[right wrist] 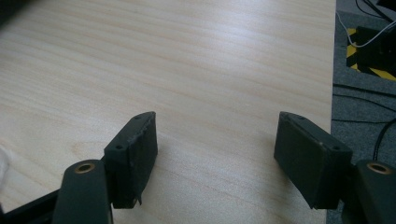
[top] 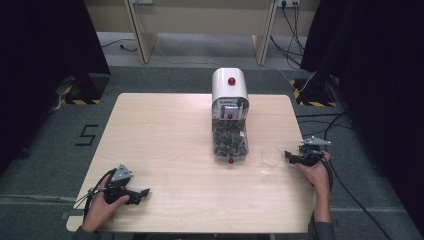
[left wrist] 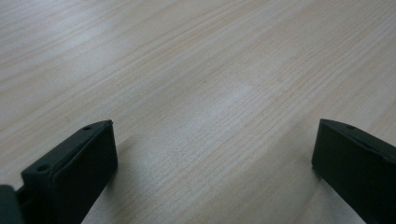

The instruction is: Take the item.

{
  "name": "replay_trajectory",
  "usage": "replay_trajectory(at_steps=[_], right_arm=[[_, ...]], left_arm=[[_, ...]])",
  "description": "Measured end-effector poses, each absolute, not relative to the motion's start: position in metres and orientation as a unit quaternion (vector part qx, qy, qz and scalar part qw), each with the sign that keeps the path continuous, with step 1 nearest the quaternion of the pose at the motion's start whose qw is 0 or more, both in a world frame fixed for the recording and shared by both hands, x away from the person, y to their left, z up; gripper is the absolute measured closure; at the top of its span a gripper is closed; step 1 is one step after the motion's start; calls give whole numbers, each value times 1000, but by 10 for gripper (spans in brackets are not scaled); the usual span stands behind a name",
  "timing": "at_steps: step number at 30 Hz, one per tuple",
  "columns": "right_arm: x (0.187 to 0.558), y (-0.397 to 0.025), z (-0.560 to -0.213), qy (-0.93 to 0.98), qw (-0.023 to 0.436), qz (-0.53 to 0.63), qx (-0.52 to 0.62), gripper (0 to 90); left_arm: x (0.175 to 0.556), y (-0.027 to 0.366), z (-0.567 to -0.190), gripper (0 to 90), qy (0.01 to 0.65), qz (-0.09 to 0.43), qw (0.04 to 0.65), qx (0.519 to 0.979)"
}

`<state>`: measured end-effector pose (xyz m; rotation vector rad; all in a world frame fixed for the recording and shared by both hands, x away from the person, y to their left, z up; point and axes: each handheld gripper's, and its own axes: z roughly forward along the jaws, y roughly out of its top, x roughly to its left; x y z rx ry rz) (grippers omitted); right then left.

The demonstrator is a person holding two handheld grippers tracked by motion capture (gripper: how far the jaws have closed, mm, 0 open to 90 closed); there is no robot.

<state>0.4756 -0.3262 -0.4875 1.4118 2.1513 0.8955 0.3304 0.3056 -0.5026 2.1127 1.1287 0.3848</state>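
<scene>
A white dispenser (top: 229, 90) with a red knob and a clear body full of dark pieces stands at the middle back of the wooden table (top: 165, 135). A clear plastic cup (top: 270, 159) stands upright to its front right. My right gripper (top: 288, 156) rests at the table's right edge, just right of the cup and pointing toward it. In the right gripper view it (right wrist: 215, 115) is open over bare wood. My left gripper (top: 144, 192) lies near the front left corner. In the left gripper view it (left wrist: 215, 125) is open wide with nothing between its fingers.
Grey carpet surrounds the table, and cables (top: 345, 130) trail across it on the right. Black and yellow striped stand bases (top: 312, 97) sit at both back corners. The table's right edge (right wrist: 332, 93) runs close beside my right gripper.
</scene>
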Motion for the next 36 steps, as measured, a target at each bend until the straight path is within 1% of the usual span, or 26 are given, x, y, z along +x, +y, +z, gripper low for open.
replay_trajectory(at_steps=[26,28,36], right_arm=[[476,-326,-487,768,205,323,513,310],[475,-328,-487,763,204,325,521,328],[474,-334,-481,745,212,330,539,329]], left_arm=[[330,306,-503,0,436,149,350,816],[330,306,-503,0,436,149,350,816],[330,306,-503,0,436,148,350,816]])
